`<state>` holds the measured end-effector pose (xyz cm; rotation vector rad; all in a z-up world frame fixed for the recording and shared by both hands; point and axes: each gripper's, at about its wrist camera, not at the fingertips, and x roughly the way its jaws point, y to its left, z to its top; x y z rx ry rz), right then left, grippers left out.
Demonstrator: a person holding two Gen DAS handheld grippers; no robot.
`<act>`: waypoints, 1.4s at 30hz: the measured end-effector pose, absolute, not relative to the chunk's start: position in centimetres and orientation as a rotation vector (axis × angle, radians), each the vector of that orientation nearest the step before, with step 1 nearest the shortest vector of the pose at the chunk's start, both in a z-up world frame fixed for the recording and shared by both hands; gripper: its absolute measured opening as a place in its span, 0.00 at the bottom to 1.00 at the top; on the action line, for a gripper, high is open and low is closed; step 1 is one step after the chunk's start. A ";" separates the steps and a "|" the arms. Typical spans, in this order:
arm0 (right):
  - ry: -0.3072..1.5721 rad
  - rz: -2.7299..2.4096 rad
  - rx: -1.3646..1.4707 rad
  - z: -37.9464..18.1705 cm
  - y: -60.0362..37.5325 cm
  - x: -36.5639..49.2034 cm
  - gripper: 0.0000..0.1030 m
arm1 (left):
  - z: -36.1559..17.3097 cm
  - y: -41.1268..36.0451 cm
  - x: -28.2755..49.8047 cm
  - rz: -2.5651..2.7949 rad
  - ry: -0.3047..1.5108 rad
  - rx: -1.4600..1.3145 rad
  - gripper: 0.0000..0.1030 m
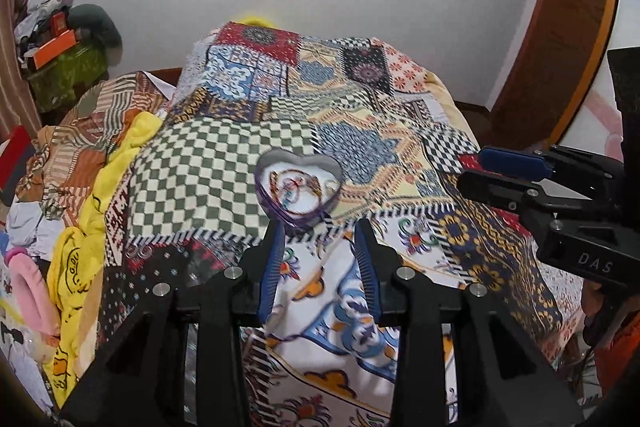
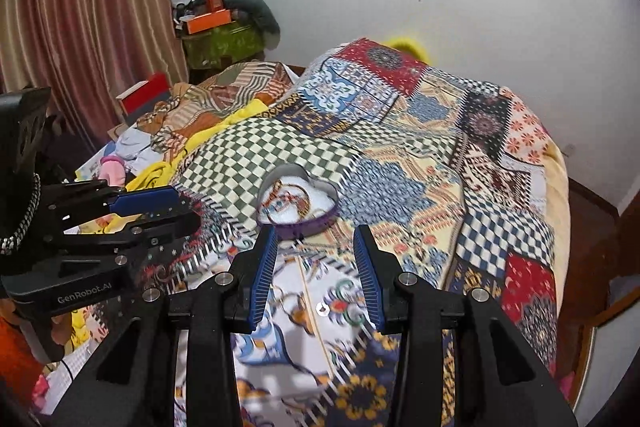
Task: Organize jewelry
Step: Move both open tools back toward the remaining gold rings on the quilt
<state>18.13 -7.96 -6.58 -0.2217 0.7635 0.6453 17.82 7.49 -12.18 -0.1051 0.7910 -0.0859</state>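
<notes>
Purple-walled heart box (image 1: 299, 187) with jewelry (image 1: 294, 187) sits on the bed quilt (image 1: 224, 163), just ahead of the left hand-held gripper (image 1: 320, 251), and ahead-left of the right hand-held gripper (image 2: 316, 259); both released, empty. Risk: soft quilt could tip the box, spilling the jewelry.

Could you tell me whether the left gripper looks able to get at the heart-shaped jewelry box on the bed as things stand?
Probably yes. The heart-shaped box sits open on the quilt just ahead of the left gripper, whose jaws are apart and empty, with nothing between. The right gripper stays off to the side.
</notes>
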 end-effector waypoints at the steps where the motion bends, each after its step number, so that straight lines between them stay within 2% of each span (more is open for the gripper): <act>1: 0.766 0.642 -0.221 -6.7 -8.3 18.0 0.35 | -12.4 7.3 17.8 -0.089 0.799 -0.103 0.34; 19: 0.976 0.735 -0.172 -14.4 -8.7 17.4 0.35 | -18.0 5.7 15.6 -0.110 0.923 -0.081 0.34; 32: 0.985 0.773 -0.210 -15.6 -6.2 19.1 0.34 | -19.1 6.0 17.4 -0.147 0.912 -0.103 0.34; 33: 0.985 0.778 -0.223 -15.7 -6.0 19.1 0.34 | -19.3 6.1 17.5 -0.142 0.915 -0.103 0.34; 37: 0.981 0.789 -0.236 -15.8 -5.8 19.1 0.19 | -19.7 6.0 17.7 -0.148 0.924 -0.103 0.34; 42: 0.973 0.803 -0.214 -15.6 -6.2 18.8 0.19 | -19.6 5.4 18.1 -0.175 0.928 -0.099 0.34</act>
